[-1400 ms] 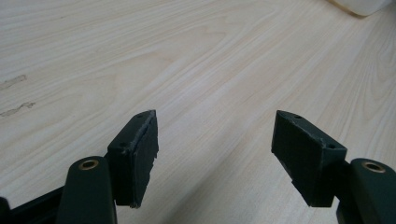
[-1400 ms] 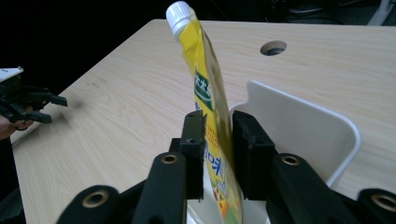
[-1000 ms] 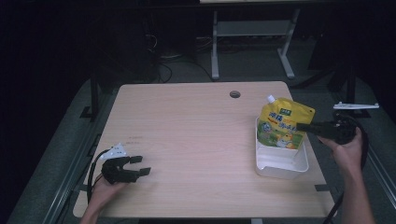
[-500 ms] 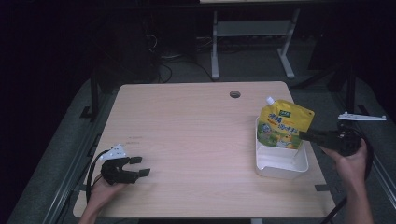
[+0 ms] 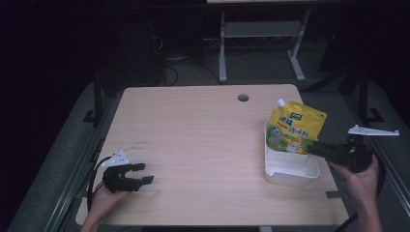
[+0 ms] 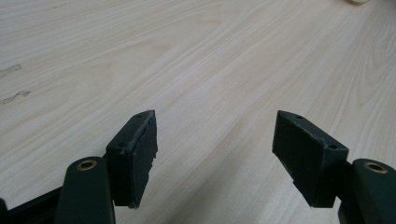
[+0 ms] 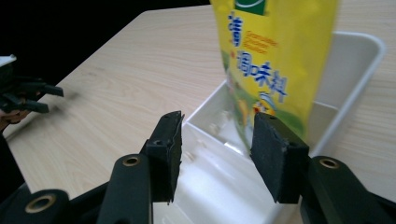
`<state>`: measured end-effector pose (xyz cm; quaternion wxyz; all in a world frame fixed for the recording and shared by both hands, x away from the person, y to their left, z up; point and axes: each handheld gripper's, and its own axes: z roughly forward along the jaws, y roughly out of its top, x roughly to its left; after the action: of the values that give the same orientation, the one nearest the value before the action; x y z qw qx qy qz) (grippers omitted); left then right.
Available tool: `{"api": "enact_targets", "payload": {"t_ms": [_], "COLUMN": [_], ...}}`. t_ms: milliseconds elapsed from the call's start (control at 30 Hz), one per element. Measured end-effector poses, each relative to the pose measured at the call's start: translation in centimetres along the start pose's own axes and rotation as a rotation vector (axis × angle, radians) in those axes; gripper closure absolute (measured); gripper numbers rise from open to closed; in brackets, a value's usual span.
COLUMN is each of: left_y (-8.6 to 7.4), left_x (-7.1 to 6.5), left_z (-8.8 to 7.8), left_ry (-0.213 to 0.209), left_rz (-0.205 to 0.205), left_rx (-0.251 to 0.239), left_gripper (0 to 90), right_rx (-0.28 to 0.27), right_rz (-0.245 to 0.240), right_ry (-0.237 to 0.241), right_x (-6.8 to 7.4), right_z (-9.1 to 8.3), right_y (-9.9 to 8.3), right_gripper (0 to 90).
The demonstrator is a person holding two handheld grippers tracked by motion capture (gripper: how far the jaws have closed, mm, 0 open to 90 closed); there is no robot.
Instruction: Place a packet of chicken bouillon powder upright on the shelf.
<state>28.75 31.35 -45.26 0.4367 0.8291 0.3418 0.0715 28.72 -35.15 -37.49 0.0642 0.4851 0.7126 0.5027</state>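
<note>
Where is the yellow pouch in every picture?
High view: the yellow pouch stands at the right, in the far end of the white tray.
Left gripper view: the pouch is not in it.
Right gripper view: the pouch is at top centre, beyond the open jaws, standing in the tray.
Shared landmark: the pale wooden table.
</note>
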Motion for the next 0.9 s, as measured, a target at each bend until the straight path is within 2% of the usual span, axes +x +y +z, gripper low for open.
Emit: {"api": "enact_targets", "payload": {"t_ms": [200, 433, 900], "left_y": [-0.2, -0.1, -0.2], "left_x": [-0.2, -0.5, -0.3], "left_z": [-0.1, 0.0, -0.4], "left_ry": [0.001, -0.007, -0.008], "left_rz": [0.0, 0.002, -0.003], "left_rx": [0.002, -0.001, -0.011], "left_gripper": [30.4, 30.4, 30.4], "right_rx": [0.014, 0.069, 0.13], "right_rz": [-0.052, -0.119, -0.157], "right_ry": [0.027, 0.068, 0.128], "right_x": [2.3, 5.1, 8.2], "right_z": [0.8, 2.9, 7.0], "right_y": [0.3, 0.6, 0.7], "right_gripper": [50.2, 47.9, 44.9]}}
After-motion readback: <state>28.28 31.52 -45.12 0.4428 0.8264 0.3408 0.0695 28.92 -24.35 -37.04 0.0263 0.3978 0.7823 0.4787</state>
